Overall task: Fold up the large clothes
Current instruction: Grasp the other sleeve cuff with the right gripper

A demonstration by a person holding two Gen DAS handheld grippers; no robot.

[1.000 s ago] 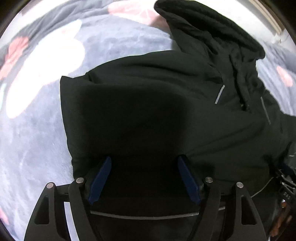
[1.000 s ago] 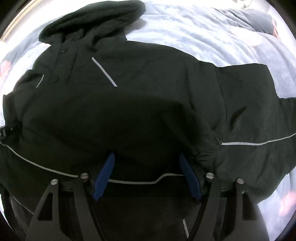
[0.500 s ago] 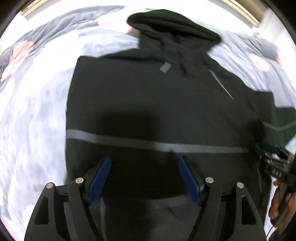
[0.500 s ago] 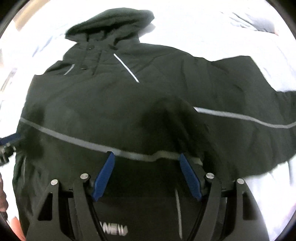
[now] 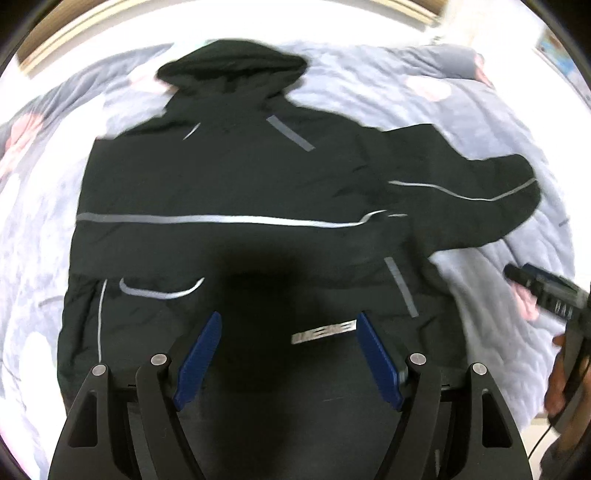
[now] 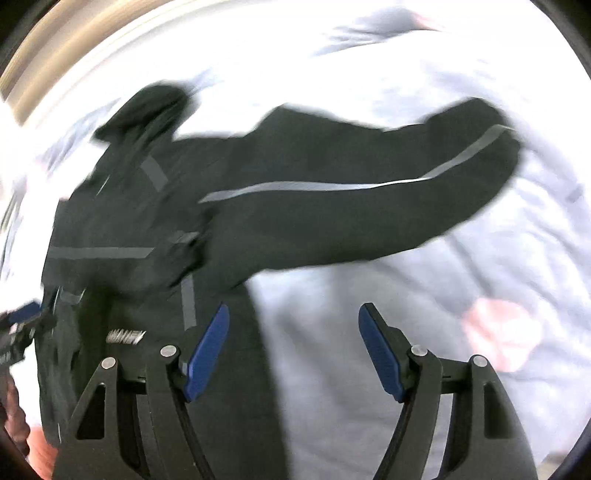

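A black hooded jacket (image 5: 221, 166) with grey reflective stripes lies spread on a bed, its hood (image 5: 232, 70) at the far end. One sleeve (image 5: 480, 206) sticks out to the right. My left gripper (image 5: 288, 317) hangs open above the jacket's lower front, nothing between its blue pads (image 5: 199, 354). In the blurred right wrist view the jacket (image 6: 155, 229) fills the left side and its sleeve (image 6: 406, 206) reaches right. My right gripper (image 6: 293, 308) is open and empty, over the blanket just beside the jacket's edge. It also shows in the left wrist view as the right gripper (image 5: 543, 288).
A grey blanket (image 5: 406, 103) with pink and white flower prints covers the bed around the jacket; the blanket (image 6: 424, 332) lies bare under my right gripper. A wooden edge (image 5: 74, 33) runs along the far side. A person's hand (image 5: 559, 380) shows at the right rim.
Both grippers have risen and drawn back from the jacket, so the whole garment now shows. The right gripper has swung right, off the jacket and over the blanket. Both stayed open.
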